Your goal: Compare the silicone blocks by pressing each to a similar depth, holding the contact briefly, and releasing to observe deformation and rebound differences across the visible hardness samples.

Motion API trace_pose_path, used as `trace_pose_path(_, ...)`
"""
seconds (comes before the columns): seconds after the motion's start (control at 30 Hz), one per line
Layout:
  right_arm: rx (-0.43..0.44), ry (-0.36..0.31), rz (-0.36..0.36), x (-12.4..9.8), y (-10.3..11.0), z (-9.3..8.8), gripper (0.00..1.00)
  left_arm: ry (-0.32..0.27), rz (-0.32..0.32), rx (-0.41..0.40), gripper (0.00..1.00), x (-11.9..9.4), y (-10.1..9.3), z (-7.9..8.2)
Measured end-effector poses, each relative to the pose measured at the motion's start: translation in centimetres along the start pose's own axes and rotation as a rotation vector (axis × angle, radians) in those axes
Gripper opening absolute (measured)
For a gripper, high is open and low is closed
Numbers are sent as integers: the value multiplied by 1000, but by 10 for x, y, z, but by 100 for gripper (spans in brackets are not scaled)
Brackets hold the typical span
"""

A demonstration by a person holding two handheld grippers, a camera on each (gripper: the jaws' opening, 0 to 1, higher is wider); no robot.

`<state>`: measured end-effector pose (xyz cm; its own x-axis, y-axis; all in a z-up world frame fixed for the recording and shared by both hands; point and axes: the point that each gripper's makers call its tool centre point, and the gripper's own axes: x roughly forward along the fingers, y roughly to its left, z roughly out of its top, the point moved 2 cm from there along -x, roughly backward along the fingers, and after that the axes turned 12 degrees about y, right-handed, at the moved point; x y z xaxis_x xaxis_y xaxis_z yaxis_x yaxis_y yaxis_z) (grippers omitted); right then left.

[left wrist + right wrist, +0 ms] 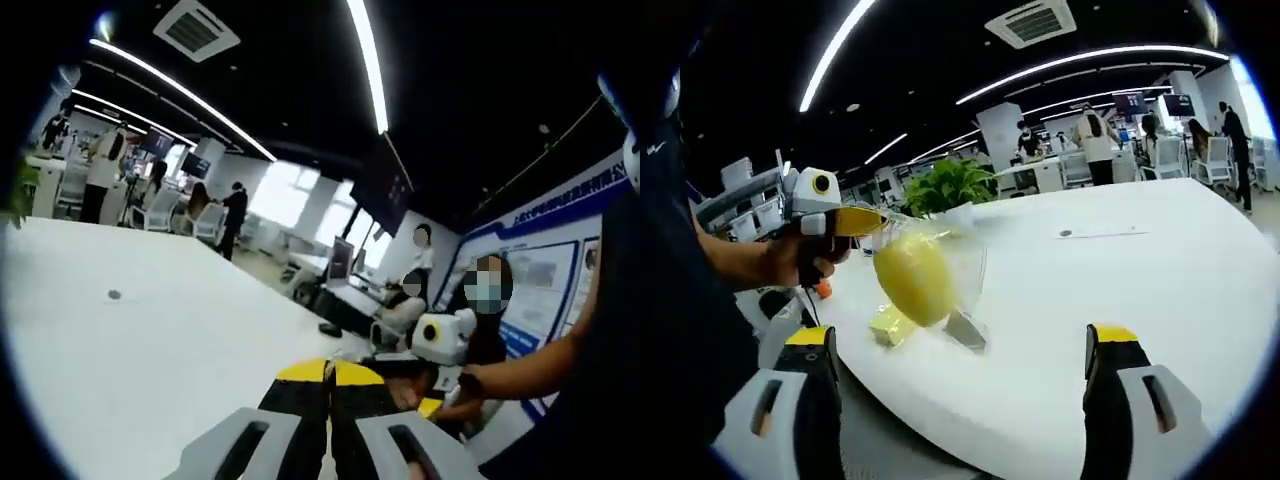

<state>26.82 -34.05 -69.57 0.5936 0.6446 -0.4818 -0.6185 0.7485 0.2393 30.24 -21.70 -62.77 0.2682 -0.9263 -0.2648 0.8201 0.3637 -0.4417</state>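
1. In the right gripper view, the bench (1120, 290) lies ahead of the right gripper (965, 385), which rises from the bottom.
2. The left gripper (855, 222) comes in from the left and holds a bag (925, 272) above the bench's near edge.
3. Under the bag, a small block (890, 325) lies on the bench.
4. A plant (950, 185) stands behind the bag, on the bench.
5. In the left gripper view, the bench (140, 330) spreads ahead and to the left, and the right gripper (440, 340) is at the right.

the clear bag (940, 265) blurs the yellow block (915, 277) inside it. past the right gripper (965, 385) fingers, a small yellow piece (890, 325) sits half hidden behind the bag, can't tell what it is.
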Motion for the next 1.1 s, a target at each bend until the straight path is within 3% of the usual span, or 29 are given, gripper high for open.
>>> trace_pose_path(0.1,0,10,-35,0,-6,-5,96,2,6,-27,0,3,4,-7)
trace_pose_path(0.2,-59,-22,-87,-2,-12,-5,96,15,0,-55,0,7,7,-16)
trace_pose_path(0.33,-45,6,-88,2,-15,-12,96,17,-7,-106,0,10,11,-26)
trace_pose_path(0.5,-26,23,-87,2,-18,-16,96,29,-14,-216,0,15,21,-48)
trace_pose_path(0.63,-10,47,-77,3,-16,-26,96,39,-5,-255,0,15,31,-65)
trace_pose_path(0.67,-8,55,-72,4,-15,-29,96,46,-28,-284,0,17,30,-70)
trace_pose_path(0.9,5,84,-60,5,-11,-36,96,63,21,-384,0,19,56,-96)
trace_pose_path(1.0,8,68,-50,5,-9,-31,96,43,80,-411,0,15,81,-98)
trace_pose_path(1.1,22,71,-55,10,-11,-36,96,44,142,-417,0,11,102,-101)
